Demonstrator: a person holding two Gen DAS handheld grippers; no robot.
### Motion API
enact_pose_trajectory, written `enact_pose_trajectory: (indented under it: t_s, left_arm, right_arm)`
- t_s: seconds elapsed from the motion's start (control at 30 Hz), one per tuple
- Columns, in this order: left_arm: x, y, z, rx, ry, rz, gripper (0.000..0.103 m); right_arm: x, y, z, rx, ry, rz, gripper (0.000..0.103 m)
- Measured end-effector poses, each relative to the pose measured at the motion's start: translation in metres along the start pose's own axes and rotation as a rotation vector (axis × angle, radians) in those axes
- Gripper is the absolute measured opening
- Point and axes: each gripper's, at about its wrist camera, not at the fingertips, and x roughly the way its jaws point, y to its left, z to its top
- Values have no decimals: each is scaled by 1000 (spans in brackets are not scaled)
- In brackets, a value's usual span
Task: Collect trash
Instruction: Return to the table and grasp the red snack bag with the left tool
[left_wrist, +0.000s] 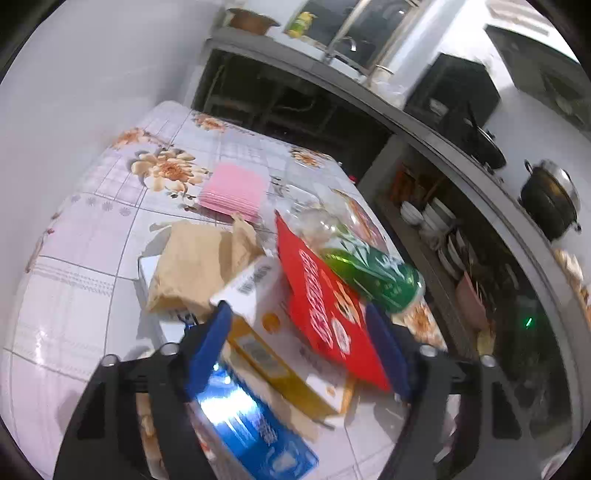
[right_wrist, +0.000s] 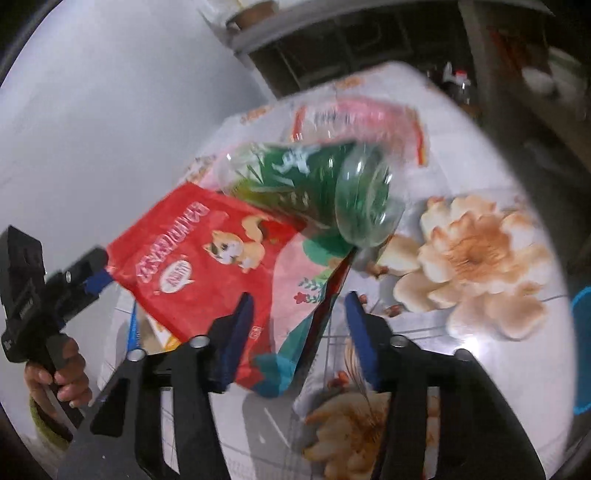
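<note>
From the left wrist camera, the left gripper (left_wrist: 299, 325) has its blue jaws spread wide over a heap of trash on the floral vinyl-covered worktop (left_wrist: 74, 280). Between the jaws lie a white-and-orange cardboard carton (left_wrist: 280, 343) and a glossy red snack pouch (left_wrist: 325, 306); the jaws close on neither. A clear plastic bottle with a green label (left_wrist: 365, 269) rests against the pouch at about 1 o'clock. A crumpled brown paper bag (left_wrist: 199, 262) sits at 10 o'clock of the carton, a stack of pink paper sheets (left_wrist: 236, 190) lies beyond it at 12 o'clock, and a blue-and-white carton (left_wrist: 255, 428) lies at 6 o'clock, under the gripper body.

From the right wrist camera, the right gripper (right_wrist: 299, 325) is also spread open, empty, with the lower edge of the red snack pouch (right_wrist: 207, 266) reaching between its jaws. The green-labelled bottle (right_wrist: 317, 188) lies on its side, blurred, at 12 o'clock, overlapping the pouch. The left gripper shows at 9 o'clock, its tip at the pouch's far corner; whether it touches is unclear.

The step in hand looks like choosing a first grasp. The pouch is thin and slippery, so a jaw should probably close across one free edge. Lifting it may roll the bottle leaning on it, so slow movement would help.
</note>
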Motion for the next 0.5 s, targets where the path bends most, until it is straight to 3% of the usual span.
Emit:
enact_pose_trajectory:
  t_s: [0.03, 0.13, 0.3, 0.5]
  left_arm:
    - [2, 2, 3, -17, -1, -10, 63]
    - [2, 4, 8, -37, -18, -64, 57]
    - [6, 6, 6, -109, -5, -238, 57]
    - [20, 1, -7, -168, 62, -274, 55]
  right_arm:
    - [5, -2, 0, 8, 16, -4, 34]
    - [12, -3, -2, 11, 36, -6, 32]
    - [10, -1, -6, -6, 35, -14, 30]
    - [11, -1, -6, 2, 27, -8, 30]
